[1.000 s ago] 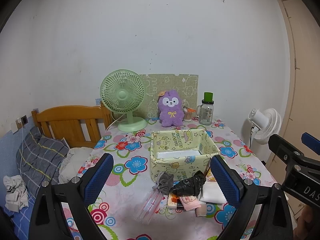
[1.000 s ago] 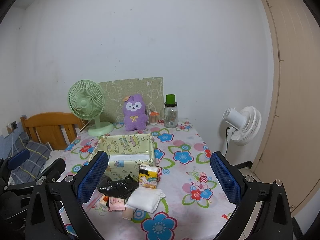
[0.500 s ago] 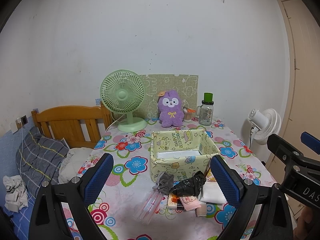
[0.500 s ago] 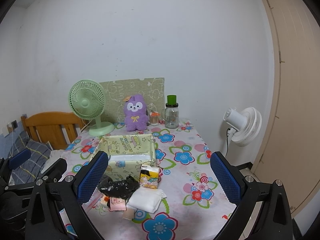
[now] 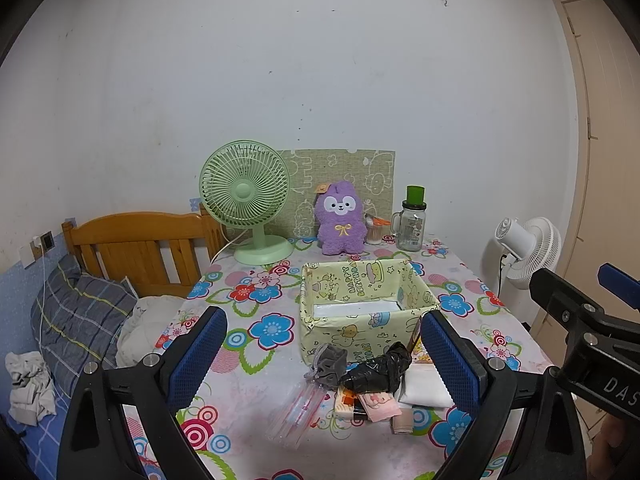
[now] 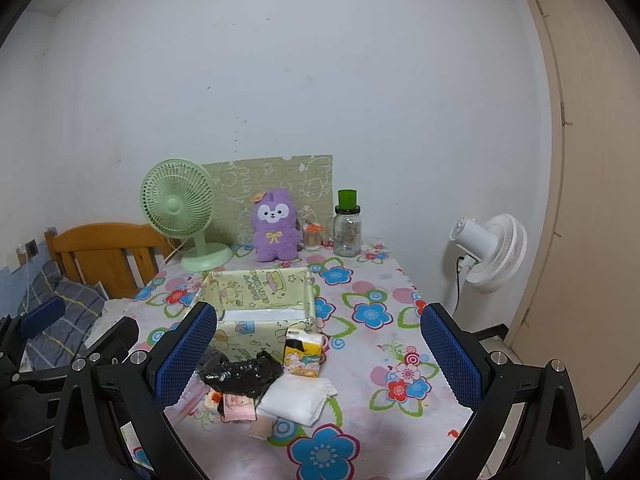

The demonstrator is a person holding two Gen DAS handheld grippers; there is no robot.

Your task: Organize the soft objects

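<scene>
Little has changed over the last second. Both wrist views show the same table and the same heap, with only a slight drift of the right camera's framing; nothing has been lifted or shifted. Judged from that, the sorting has not started and both tools hover in approach.

Left gripper (image 5: 320, 360): fingers spread wide, nothing between them, held above the near table edge. Right gripper (image 6: 318, 356): likewise spread and empty.

Task items sit in a loose heap on the floral tablecloth (image 5: 256, 380), just in front of the box:
- grey fabric pouch (image 5: 326, 364), leftmost
- crumpled black plastic bag (image 5: 376, 368), lying over the others
- folded white cloth (image 6: 296, 398), on the right side
- tissue pack (image 6: 302, 354), standing against the box's front wall
- small pink printed packet (image 6: 238, 402) and clear plastic sleeve (image 5: 296, 410), nearest the camera

Container: yellow-green printed fabric box (image 5: 320, 330), open top. Only a white liner shows on its floor; no soft item is in it yet.

Glass jar (image 5: 410, 228) with green lid at the back: contents too small to tell.

Purple plush toy (image 5: 340, 220) stands upright by the wall, well apart from the heap.
</scene>
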